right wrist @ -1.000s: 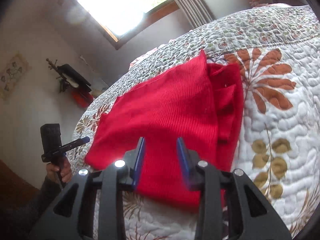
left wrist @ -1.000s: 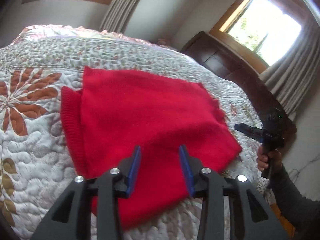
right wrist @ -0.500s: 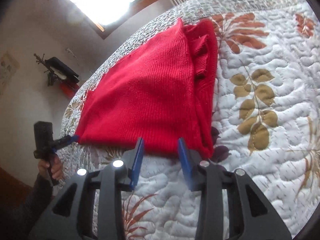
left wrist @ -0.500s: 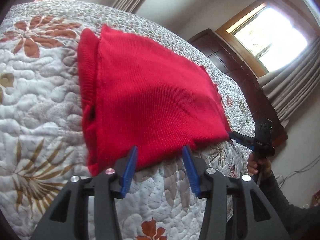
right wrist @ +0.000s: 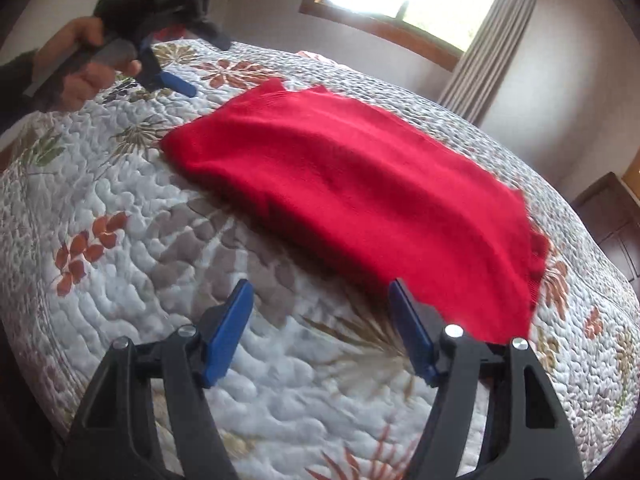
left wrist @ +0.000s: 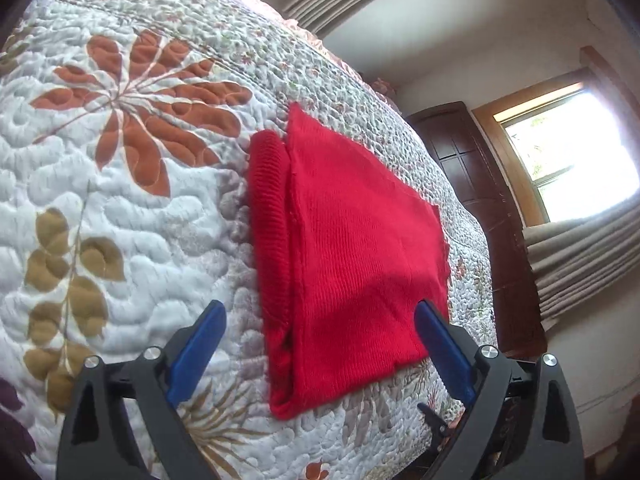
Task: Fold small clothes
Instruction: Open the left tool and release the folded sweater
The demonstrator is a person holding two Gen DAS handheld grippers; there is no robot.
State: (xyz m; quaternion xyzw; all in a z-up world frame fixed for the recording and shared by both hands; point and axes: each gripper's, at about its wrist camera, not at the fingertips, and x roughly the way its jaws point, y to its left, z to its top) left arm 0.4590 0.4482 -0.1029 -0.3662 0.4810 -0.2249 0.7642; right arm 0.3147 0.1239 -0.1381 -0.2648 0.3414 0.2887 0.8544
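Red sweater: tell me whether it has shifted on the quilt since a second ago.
Cannot tell. The red sweater lies folded beside the orange flower as before, but both cameras swung, so a small shift would not show.

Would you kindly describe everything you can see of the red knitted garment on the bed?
The red knitted garment is bright red with a fine ribbed weave. It lies flat, folded into a rough rectangle, with a narrower ribbed layer showing along one long side. It rests on the floral quilt and nothing else touches it. Both the left gripper and the right gripper stand open and apart from it.
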